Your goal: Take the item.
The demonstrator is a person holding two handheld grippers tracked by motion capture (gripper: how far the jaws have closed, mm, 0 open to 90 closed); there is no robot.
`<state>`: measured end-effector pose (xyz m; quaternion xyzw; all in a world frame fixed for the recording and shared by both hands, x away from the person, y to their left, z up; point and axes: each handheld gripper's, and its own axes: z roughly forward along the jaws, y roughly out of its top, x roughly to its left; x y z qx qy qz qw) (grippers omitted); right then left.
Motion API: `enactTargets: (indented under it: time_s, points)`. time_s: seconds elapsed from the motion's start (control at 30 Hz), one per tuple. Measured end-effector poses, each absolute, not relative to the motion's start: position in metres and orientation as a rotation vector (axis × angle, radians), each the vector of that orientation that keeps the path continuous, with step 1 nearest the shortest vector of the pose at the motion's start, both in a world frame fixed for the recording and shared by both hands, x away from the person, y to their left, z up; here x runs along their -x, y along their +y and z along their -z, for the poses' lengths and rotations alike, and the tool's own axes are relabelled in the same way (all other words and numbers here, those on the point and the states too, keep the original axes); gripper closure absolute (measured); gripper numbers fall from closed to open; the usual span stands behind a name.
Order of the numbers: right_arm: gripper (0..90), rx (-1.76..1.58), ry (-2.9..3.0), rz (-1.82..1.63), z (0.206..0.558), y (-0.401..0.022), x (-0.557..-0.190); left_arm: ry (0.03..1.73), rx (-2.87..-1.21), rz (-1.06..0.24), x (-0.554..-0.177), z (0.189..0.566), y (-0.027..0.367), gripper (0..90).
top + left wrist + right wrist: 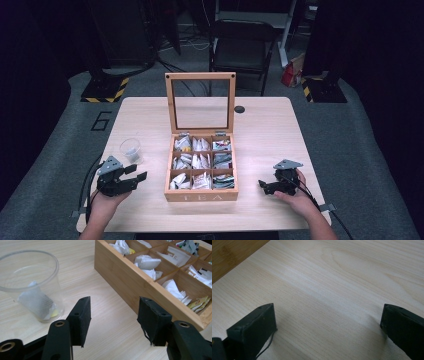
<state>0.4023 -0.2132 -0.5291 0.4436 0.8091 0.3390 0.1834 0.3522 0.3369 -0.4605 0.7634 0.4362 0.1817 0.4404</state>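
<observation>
A wooden tea box (201,196) stands in the middle of the table with its glass lid (200,103) propped upright. Its nine compartments hold tea bags (201,161). A clear plastic cup (131,150) with one tea bag (37,302) inside sits left of the box. My left gripper (134,174) is open just in front of the cup, between cup and box, with nothing between its jaws. In the left gripper view the box wall (130,287) runs along the right. My right gripper (263,186) rests open on bare table right of the box.
A black chair (241,45) stands beyond the table's far edge. A small dark round cap (239,109) lies on the table behind the lid. Cables trail from both grippers toward the near edge. Bare wood (332,295) lies under the right gripper.
</observation>
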Motion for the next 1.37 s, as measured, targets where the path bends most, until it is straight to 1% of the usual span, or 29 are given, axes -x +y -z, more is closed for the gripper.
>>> enactTargets:
  time_s: [0.2, 0.3, 0.5, 0.63, 0.73, 1.03, 1.1, 1.37]
  points:
    - [0.0, -1.255, 2.278, -0.957, 0.529, -0.213, -0.402, 1.094, -1.952, -0.441, -0.353, 0.474, 0.336, 41.2]
    - [0.0, -1.252, 2.281, -0.957, 0.529, -0.213, -0.402, 1.101, -1.946, -0.417, -0.354, 0.479, 0.336, 40.2]
    - [0.0, -1.245, 2.286, -0.954, 0.529, -0.214, -0.402, 1.111, -1.961, -0.412, -0.355, 0.486, 0.338, 40.0]
    - [0.0, -1.247, 2.284, -0.954, 0.529, -0.213, -0.402, 1.121, -1.929, -0.395, -0.357, 0.491, 0.342, 40.2]
    - [0.0, -1.244, 2.286, -0.954, 0.529, -0.214, -0.402, 1.131, -1.932, -0.380, -0.357, 0.492, 0.342, 40.2]
    - [0.0, -1.249, 2.284, -0.955, 0.529, -0.213, -0.402, 1.086, -1.990, -0.414, -0.354, 0.491, 0.336, 40.5]
    - [0.0, -1.257, 2.276, -0.958, 0.529, -0.213, -0.402, 1.094, -1.989, -0.389, -0.353, 0.491, 0.335, 40.2]
    - [0.0, -1.256, 2.277, -0.957, 0.529, -0.213, -0.402, 1.085, -1.964, -0.384, -0.350, 0.486, 0.334, 36.8]
